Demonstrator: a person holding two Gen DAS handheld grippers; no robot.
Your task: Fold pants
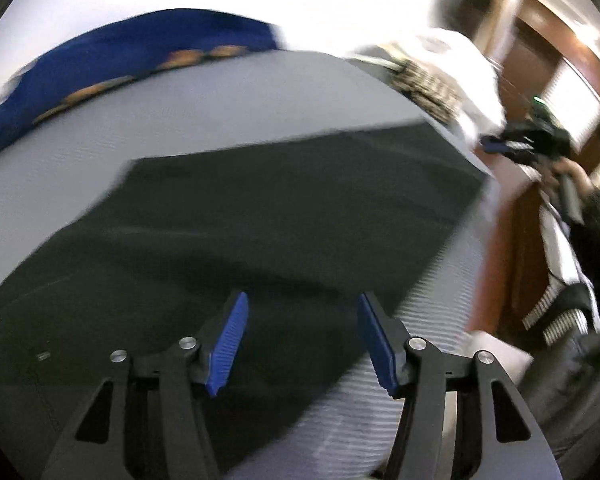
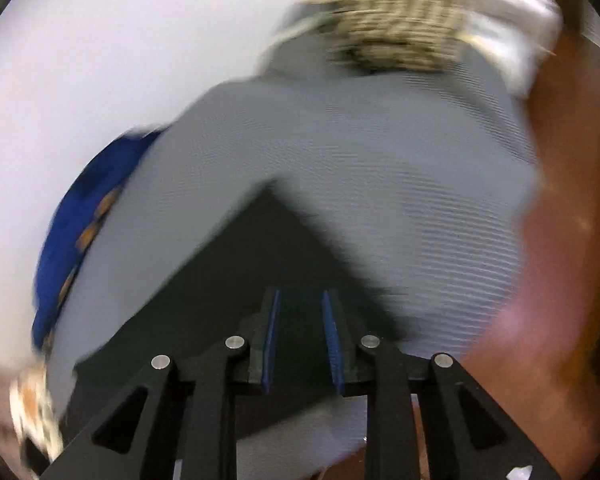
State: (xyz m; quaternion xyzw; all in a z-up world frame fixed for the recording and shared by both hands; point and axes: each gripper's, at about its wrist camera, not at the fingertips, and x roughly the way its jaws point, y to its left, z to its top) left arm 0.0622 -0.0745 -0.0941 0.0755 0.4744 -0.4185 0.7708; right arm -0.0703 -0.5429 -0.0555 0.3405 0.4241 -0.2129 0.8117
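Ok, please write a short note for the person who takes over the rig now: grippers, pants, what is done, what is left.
Left gripper: jaws wide apart, nothing between them, above the pants.
Right gripper: jaws slightly apart, apparently nothing between the pads, over a corner of the pants.
Dark pants: flat on the grey mat, edges straight, seemingly already folded at least once.
Other folded laundry sits at the mat's far end.
Left: check the fold, then fold again if needed. The pictures are blurred, so the number of folds is unclear.
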